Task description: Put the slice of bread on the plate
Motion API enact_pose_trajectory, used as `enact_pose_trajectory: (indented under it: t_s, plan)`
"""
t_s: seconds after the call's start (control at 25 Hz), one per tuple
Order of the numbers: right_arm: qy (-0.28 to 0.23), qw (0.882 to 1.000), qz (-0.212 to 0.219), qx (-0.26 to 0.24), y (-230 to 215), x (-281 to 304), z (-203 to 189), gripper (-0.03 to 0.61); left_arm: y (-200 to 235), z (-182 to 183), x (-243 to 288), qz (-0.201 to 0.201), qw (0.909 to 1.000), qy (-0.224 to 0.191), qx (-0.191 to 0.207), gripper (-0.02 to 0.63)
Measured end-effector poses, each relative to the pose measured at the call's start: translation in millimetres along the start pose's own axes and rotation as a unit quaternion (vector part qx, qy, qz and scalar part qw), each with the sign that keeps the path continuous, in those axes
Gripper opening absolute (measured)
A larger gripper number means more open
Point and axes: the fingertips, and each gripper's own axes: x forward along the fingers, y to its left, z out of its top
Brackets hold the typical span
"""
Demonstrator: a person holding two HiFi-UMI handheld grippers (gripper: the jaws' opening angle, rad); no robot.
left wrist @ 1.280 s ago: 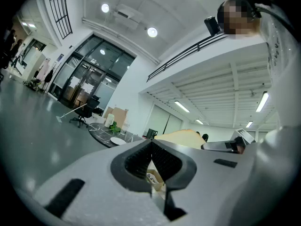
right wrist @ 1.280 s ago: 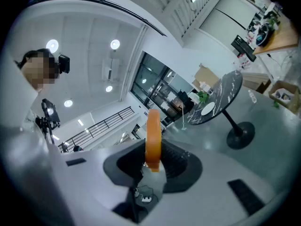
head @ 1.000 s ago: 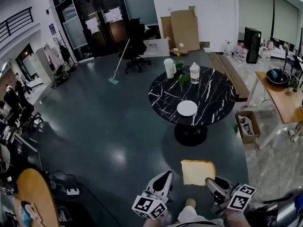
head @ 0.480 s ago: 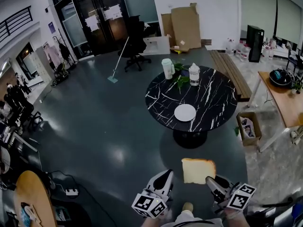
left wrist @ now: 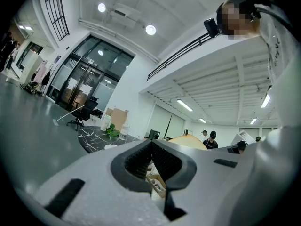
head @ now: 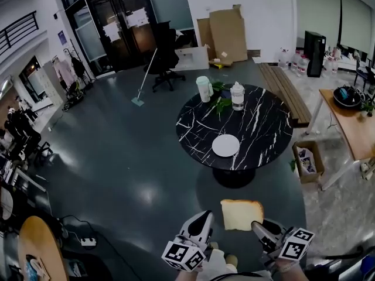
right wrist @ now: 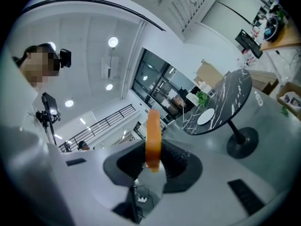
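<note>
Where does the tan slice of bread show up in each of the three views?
Head view: tan slice of bread low centre, lying flat, gripped at one corner by the right tongs.
Left gripper view: its rounded top peeks over the left tongs, right of centre.
Right gripper view: edge-on at centre, clamped between the jaws.
Shared landmark: round black marble table.

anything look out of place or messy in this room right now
Mostly tidy. One oddity: a long-handled mop seems propped against the black office chair on the open floor, and flattened brown cardboard sheets lean on the white wall. Nothing looks spilled on the black marble round table.
</note>
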Motion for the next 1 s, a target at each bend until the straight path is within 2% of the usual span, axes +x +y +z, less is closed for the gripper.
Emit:
enact_pose_trajectory:
  t_s: [0.16,0.32,0.56,1.0]
  plan:
    - [0.003,1.0,-0.008,0.014,-19.5,16.7,3.5,0.089,19.9,-3.4,4.0,0.022,0.9997,0.003,0.007,0.008]
    - [0.01,1.0,0.001,0.013,-32.4,46.2,13.2,0.089,49.9,-5.3,22.3,0.037,0.9993,0.001,-0.003,0.008]
    - [0.038,0.999,-0.022,-0.002,-65.1,77.9,32.9,0.089,74.4,5.1,84.4,0.016,0.9999,0.003,0.0,0.008]
    - [0.042,0.998,-0.04,0.019,-120.2,134.9,69.4,0.089,124.3,1.2,162.6,-0.001,0.9996,0.026,-0.006,0.008]
